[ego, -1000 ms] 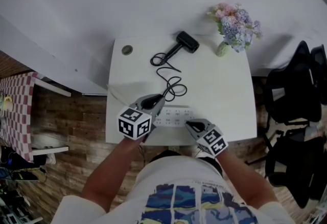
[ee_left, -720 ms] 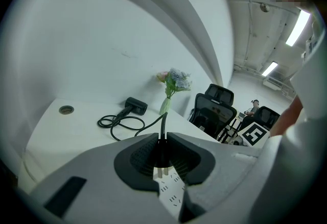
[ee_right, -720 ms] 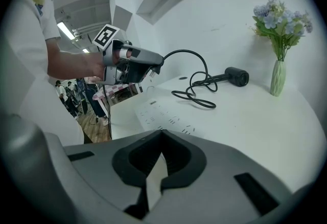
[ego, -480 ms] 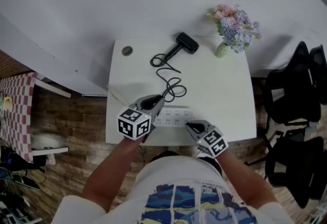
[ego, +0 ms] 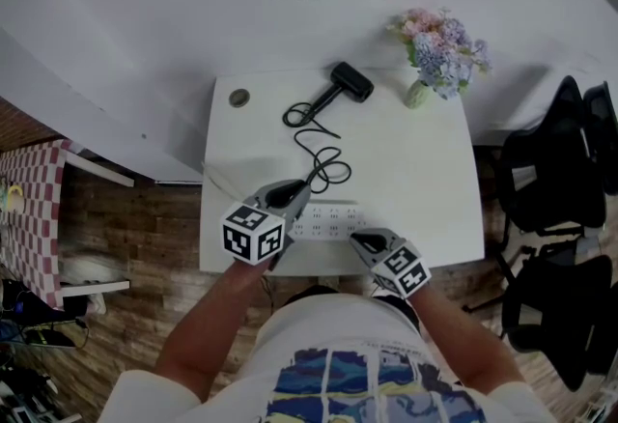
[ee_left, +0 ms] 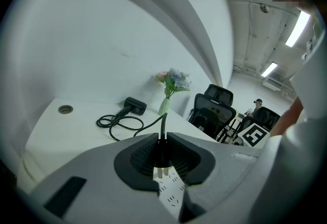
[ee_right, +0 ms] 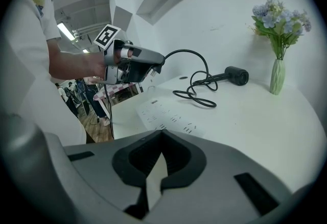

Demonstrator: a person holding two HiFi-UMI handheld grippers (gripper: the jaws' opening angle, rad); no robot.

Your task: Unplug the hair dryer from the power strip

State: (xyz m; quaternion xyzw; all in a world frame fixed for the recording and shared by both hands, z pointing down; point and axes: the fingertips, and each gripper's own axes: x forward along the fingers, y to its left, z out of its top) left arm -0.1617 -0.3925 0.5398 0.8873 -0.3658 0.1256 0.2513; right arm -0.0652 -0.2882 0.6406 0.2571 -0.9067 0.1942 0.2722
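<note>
A black hair dryer (ego: pixel 346 81) lies at the back of the white table (ego: pixel 425 180), its black cord (ego: pixel 323 160) looping toward me. My left gripper (ego: pixel 301 187) is shut on the cord's black plug (ee_left: pixel 162 152). The plug's metal prongs (ee_left: pixel 161 171) hang bare just above the white power strip (ee_left: pixel 171 193). In the right gripper view the left gripper (ee_right: pixel 153 67) holds the plug raised off the power strip (ee_right: pixel 166 115). My right gripper (ee_right: pixel 162 133) is shut on the power strip's near end, at the table's front edge (ego: pixel 353 236).
A vase of flowers (ego: pixel 419 93) stands at the table's back right corner. A round cable hole (ego: pixel 238 98) sits at the back left. Black office chairs (ego: pixel 560 180) stand right of the table; a checked cloth (ego: pixel 29 209) lies far left.
</note>
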